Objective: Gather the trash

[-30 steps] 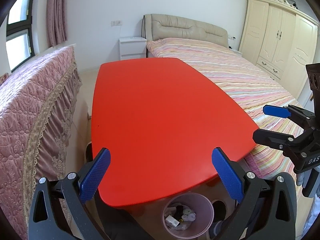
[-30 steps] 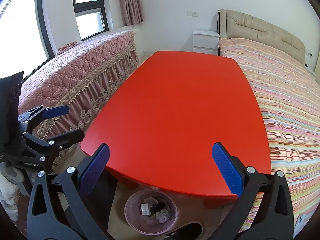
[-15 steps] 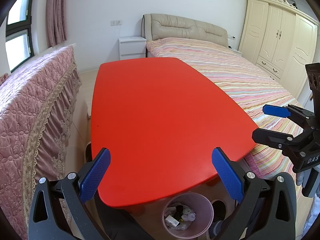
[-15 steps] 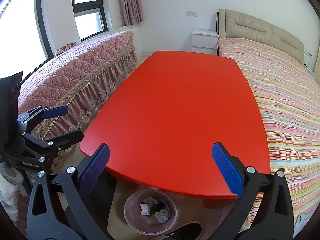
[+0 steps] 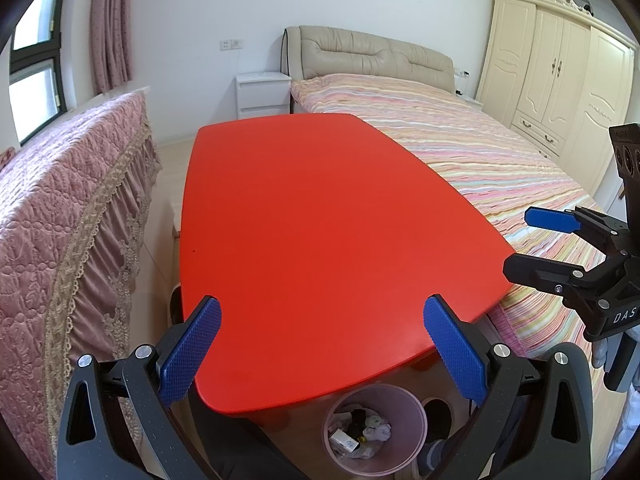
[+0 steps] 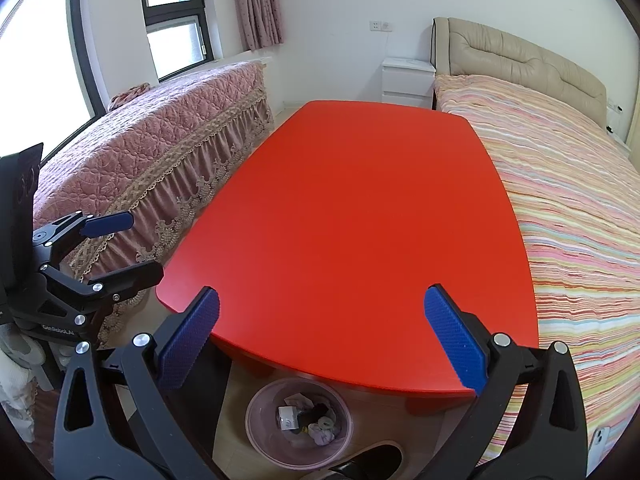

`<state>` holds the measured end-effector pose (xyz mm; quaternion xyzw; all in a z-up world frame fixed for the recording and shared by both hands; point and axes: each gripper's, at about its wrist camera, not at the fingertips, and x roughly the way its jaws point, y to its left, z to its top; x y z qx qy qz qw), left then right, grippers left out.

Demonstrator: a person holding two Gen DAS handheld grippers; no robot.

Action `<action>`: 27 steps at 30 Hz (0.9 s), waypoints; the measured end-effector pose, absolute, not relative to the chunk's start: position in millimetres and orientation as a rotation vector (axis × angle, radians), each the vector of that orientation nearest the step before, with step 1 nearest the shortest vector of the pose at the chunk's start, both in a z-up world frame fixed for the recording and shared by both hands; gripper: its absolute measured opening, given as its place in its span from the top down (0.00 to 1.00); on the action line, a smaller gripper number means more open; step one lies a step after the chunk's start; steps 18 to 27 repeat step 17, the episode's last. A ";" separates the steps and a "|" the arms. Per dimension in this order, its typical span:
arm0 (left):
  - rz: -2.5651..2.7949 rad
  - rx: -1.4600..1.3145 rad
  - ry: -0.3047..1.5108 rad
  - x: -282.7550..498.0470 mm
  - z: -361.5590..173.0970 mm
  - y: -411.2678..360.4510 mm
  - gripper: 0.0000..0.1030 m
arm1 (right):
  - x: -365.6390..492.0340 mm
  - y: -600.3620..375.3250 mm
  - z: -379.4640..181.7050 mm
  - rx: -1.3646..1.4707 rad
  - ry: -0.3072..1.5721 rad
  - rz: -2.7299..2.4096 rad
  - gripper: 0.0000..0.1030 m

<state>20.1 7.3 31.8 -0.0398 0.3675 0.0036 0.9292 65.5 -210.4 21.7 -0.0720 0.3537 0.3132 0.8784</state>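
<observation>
A pink translucent trash bin (image 5: 375, 428) (image 6: 299, 424) stands on the floor under the near edge of the red table (image 5: 320, 232) (image 6: 360, 216). It holds several pieces of trash, among them a small white box and crumpled scraps. My left gripper (image 5: 322, 346) hovers open over the table's near end, nothing between its blue pads. My right gripper (image 6: 320, 340) is open and empty too, above the same edge. Each gripper shows in the other's view, the right gripper (image 5: 536, 240) at the right and the left gripper (image 6: 120, 244) at the left.
A bed with a striped cover (image 5: 460, 148) runs along the table's right side. A pink quilted bench (image 5: 52, 216) flanks the left. A white nightstand (image 5: 262, 94) and cream wardrobe (image 5: 560, 80) stand at the back. A dark shoe (image 6: 372, 460) lies by the bin.
Both views have barely shifted; the grippers stay open and nearly still above the table's near edge.
</observation>
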 end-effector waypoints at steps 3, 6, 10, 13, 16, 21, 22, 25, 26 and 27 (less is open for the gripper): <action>0.007 -0.082 0.754 20.0 32.0 7.7 0.06 | 64.9 -210.5 21.4 -0.152 0.737 0.653 0.03; 0.001 -0.088 0.757 20.0 31.9 8.6 0.06 | 64.4 -210.0 21.1 -0.152 0.737 0.653 0.03; -0.010 -0.101 0.766 20.5 31.0 8.8 0.06 | 64.3 -209.4 20.8 -0.152 0.739 0.653 0.03; -0.016 -0.105 0.777 21.5 29.9 7.4 0.06 | 64.0 -208.0 20.7 -0.153 0.741 0.654 0.03; -0.026 -0.118 0.789 22.9 28.4 6.6 0.06 | 63.6 -207.7 20.6 -0.152 0.741 0.654 0.03; -0.022 -0.118 0.791 23.1 27.7 6.3 0.06 | 63.7 -207.6 20.7 -0.152 0.742 0.654 0.03; -0.022 -0.118 0.791 23.1 27.7 6.3 0.06 | 63.7 -207.6 20.7 -0.152 0.742 0.654 0.03; -0.022 -0.118 0.791 23.1 27.7 6.3 0.06 | 63.7 -207.6 20.7 -0.152 0.742 0.654 0.03; -0.022 -0.118 0.791 23.1 27.7 6.3 0.06 | 63.7 -207.6 20.7 -0.152 0.742 0.654 0.03; -0.022 -0.118 0.791 23.1 27.7 6.3 0.06 | 63.7 -207.6 20.7 -0.152 0.742 0.654 0.03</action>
